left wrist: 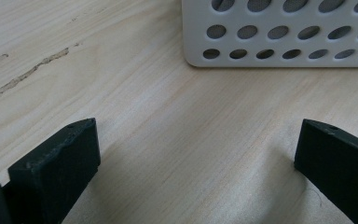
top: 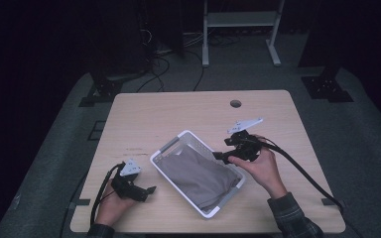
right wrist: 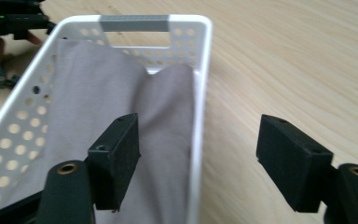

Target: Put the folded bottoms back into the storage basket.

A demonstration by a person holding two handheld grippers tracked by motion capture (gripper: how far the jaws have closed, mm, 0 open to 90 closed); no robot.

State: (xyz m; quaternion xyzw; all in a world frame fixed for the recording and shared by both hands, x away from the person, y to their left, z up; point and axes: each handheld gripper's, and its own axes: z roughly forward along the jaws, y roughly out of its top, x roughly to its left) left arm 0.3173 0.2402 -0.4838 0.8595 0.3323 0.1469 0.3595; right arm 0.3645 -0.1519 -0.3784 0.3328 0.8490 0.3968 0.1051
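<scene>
A white perforated basket [top: 168,145] sits at an angle in the middle of the table, with a grey cloth [top: 198,176] lying crumpled inside. My right gripper [top: 219,155] hovers at the basket's right side, open. In the right gripper view one jaw hangs over the cloth [right wrist: 98,93] and the other over bare table, with the basket's long wall [right wrist: 203,70] running between them untouched. My left gripper [top: 149,192] rests low at the front left, open and holding nothing. It points at the basket's wall [left wrist: 191,28] across a stretch of tabletop.
The light wooden table [top: 144,116] has a round cable hole [top: 235,103] near its far edge and a scuffed streak [left wrist: 32,70] left of the basket. Black cables trail from both grippers. Beyond the table are dark floor, stands and a white frame [top: 240,20].
</scene>
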